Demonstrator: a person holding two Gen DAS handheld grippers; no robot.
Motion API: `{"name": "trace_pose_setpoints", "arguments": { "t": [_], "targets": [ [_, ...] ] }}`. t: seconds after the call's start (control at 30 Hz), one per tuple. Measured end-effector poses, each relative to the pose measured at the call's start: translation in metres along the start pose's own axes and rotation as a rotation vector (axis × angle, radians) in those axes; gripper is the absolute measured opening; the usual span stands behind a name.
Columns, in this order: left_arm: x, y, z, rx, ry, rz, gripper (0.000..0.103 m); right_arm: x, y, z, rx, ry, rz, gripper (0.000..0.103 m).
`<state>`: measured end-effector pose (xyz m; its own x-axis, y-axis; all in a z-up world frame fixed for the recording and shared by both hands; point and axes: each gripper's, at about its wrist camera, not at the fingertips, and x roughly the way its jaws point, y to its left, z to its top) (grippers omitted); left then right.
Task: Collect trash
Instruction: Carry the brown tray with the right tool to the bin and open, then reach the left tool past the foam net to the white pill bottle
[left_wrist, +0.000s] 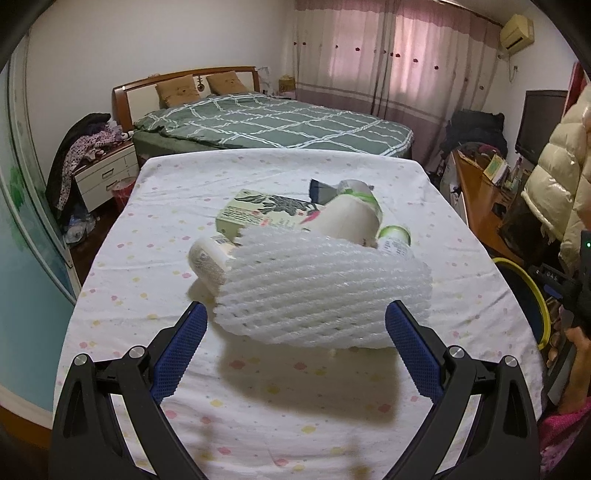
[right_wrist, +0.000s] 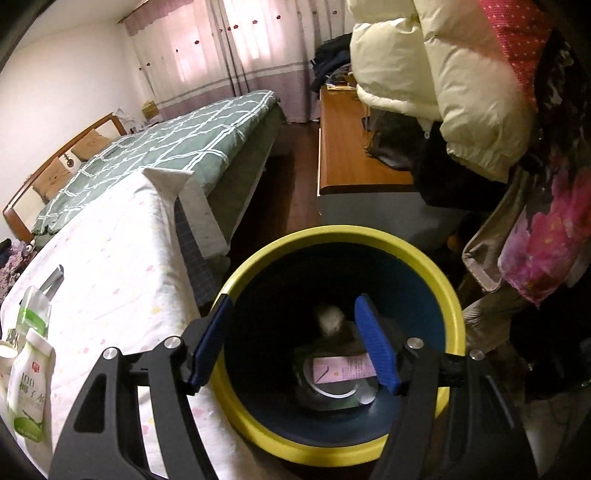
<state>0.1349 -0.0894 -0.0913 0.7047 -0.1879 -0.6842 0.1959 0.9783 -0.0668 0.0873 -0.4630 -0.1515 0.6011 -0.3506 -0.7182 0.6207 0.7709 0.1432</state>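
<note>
On the table's spotted white cloth (left_wrist: 147, 295) lies a pile of trash: a white foam fruit net (left_wrist: 325, 291), a white roll (left_wrist: 208, 260) behind its left end, a green-and-white carton (left_wrist: 258, 214), a white pouch (left_wrist: 351, 218) and a small green-lidded bottle (left_wrist: 397, 240). My left gripper (left_wrist: 295, 325) is open, its blue pads either side of the foam net, not touching it. My right gripper (right_wrist: 293, 319) is open and empty above the yellow-rimmed dark bin (right_wrist: 436, 273), which holds a pink slip (right_wrist: 343, 369) and a blurred pale object (right_wrist: 330, 319).
Green-and-white drink pouches (right_wrist: 29, 387) lie at the table's edge in the right wrist view. A green-quilted bed (left_wrist: 280, 122) stands beyond the table. A wooden desk (right_wrist: 351, 155) and hanging coats (right_wrist: 443, 74) crowd the right side. The bin's rim (left_wrist: 532, 291) shows right of the table.
</note>
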Motion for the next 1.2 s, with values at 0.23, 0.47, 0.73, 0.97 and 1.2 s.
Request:
{"name": "trace_pose_setpoints", "arguments": {
  "t": [0.23,0.47,0.73,0.97,1.2],
  "targets": [
    [0.013,0.002,-0.001,-0.028,0.03,-0.006,0.096,-0.002,0.015,-0.005,-0.035,-0.011,0.016,0.065],
    [0.025,-0.01,0.003,-0.005,0.048,-0.036,0.096,0.0,0.017,-0.004,-0.034,-0.003,0.032,0.066],
    [0.036,-0.023,0.004,0.006,0.078,-0.115,0.078,0.001,0.018,-0.004,-0.034,0.004,0.044,0.066],
    [0.043,-0.031,0.0,0.035,0.125,-0.163,0.041,0.001,0.016,-0.004,-0.025,0.006,0.057,0.066],
    [0.039,-0.028,-0.001,0.028,0.124,-0.178,0.025,0.001,0.016,-0.005,-0.023,0.008,0.065,0.066]
  ]
}}
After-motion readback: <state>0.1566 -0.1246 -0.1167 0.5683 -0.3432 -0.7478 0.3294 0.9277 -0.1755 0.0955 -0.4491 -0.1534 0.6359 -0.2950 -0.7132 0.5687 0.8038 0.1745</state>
